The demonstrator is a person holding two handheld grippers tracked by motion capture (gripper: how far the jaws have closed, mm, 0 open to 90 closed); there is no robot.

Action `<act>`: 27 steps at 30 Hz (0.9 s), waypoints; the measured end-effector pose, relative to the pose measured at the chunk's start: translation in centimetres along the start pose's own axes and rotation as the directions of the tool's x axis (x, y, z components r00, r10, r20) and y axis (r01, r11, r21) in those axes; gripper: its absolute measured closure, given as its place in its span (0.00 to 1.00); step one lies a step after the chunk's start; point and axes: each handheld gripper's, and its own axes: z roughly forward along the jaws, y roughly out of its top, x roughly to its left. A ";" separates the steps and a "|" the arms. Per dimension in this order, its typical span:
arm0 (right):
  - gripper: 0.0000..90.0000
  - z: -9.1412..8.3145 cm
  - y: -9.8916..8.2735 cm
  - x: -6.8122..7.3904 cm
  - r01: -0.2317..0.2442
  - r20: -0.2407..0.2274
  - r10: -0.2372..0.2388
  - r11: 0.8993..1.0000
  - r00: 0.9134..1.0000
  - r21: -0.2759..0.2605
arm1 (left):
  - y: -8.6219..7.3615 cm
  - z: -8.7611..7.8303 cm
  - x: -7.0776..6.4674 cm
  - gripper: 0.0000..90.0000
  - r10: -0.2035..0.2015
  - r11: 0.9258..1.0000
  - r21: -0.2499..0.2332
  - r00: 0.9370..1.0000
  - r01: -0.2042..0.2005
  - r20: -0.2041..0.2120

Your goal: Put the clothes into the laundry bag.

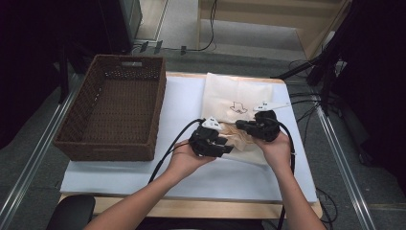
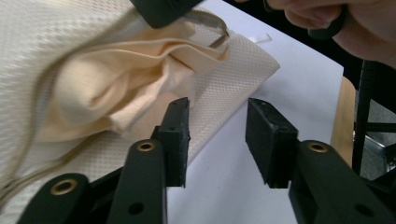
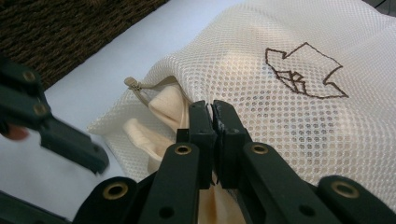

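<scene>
A white mesh bag (image 1: 234, 98) with a dark stitched emblem (image 3: 303, 70) lies flat on the white table cover. A cream cloth (image 2: 116, 88) bulges out of its open mouth, beside the zipper pull (image 3: 133, 84). My right gripper (image 3: 212, 114) is shut on the upper edge of the bag's mouth, just above the cloth (image 3: 161, 107). My left gripper (image 2: 217, 140) is open, low over the table cover at the bag's near corner, with one jaw alongside the cloth and nothing between the jaws. In the high view both grippers, left (image 1: 224, 146) and right (image 1: 240, 125), meet at the bag's near end.
A brown wicker basket (image 1: 76, 139) stands on the left of the table, its weave also seen in the right gripper view (image 3: 70, 28). The white cover (image 1: 191, 177) extends toward the wooden front edge. Cables trail from both grippers; stands and cables crowd the floor at right.
</scene>
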 end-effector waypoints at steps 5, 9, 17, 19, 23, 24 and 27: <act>0.99 0.0 0.0 -0.1 0.001 -0.002 -0.001 1.000 1.000 -0.001 | 0.0 1.9 -0.3 0.89 0.013 1.000 -0.007 1.000 -0.013 0.016; 0.99 -0.1 0.0 -0.1 0.000 -0.001 0.000 1.000 1.000 -0.001 | 0.2 3.4 -0.6 0.95 0.014 1.000 -0.008 1.000 -0.014 0.022; 0.99 0.0 0.0 -0.1 -0.001 0.000 0.001 1.000 1.000 0.000 | 0.7 6.0 -0.3 1.00 0.034 0.999 -0.003 0.999 -0.034 -0.025; 0.99 0.0 0.0 0.0 -0.006 0.001 0.006 1.000 1.000 0.000 | 0.6 6.4 0.4 1.00 0.023 1.000 0.001 0.999 -0.023 -0.040; 0.99 0.0 0.0 -0.1 -0.003 -0.003 0.003 1.000 1.000 0.001 | 0.5 6.9 1.9 1.00 -0.035 0.999 -0.008 0.997 0.035 -0.064; 0.99 0.0 0.0 -0.1 -0.004 -0.003 0.004 1.000 1.000 0.002 | 0.5 6.9 2.2 1.00 -0.041 0.999 -0.007 0.997 0.041 -0.069; 0.99 0.1 -0.1 -0.1 -0.007 -0.004 0.007 1.000 1.000 0.002 | 0.6 7.0 2.7 1.00 -0.035 0.999 -0.004 0.996 0.035 -0.086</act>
